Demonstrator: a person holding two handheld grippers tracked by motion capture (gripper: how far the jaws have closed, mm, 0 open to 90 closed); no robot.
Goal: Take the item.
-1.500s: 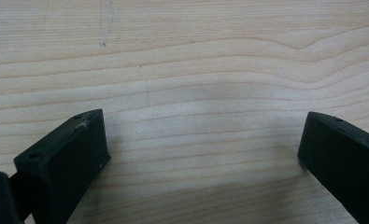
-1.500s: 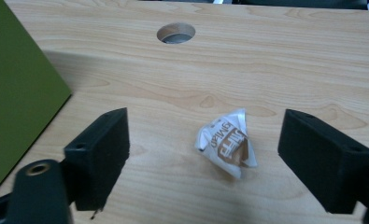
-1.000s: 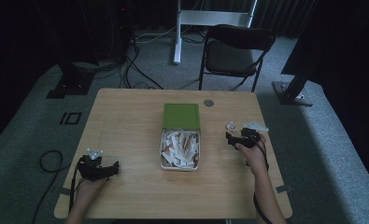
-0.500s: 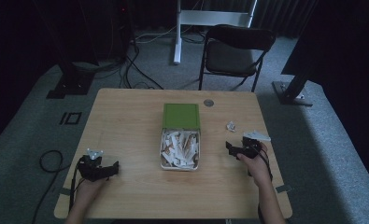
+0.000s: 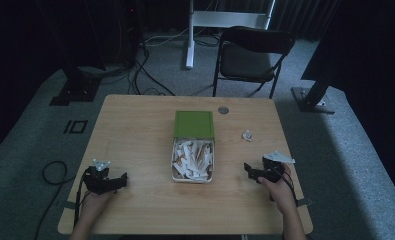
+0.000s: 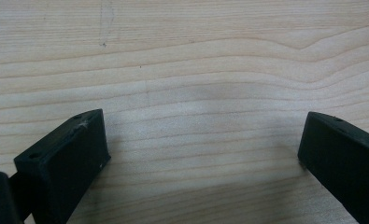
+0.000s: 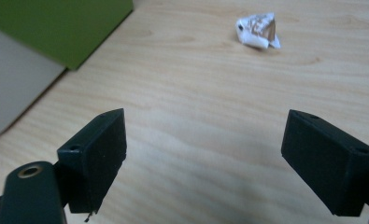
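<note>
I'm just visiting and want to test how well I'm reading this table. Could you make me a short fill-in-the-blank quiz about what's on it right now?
1. The lid of the open box is coloured ____.
2. The box is filled with paper strips coloured ____.
3. The crumpled wrapper lies on the wooden table, nearer the person's ____ tool.
4. The jaws of the left tool are spread ____, with nothing between them.

Missing words: green; white; right; open

A green lid (image 5: 194,124), white crumpled paper (image 7: 258,31), pale wood-grain table (image 5: 135,125).
</note>
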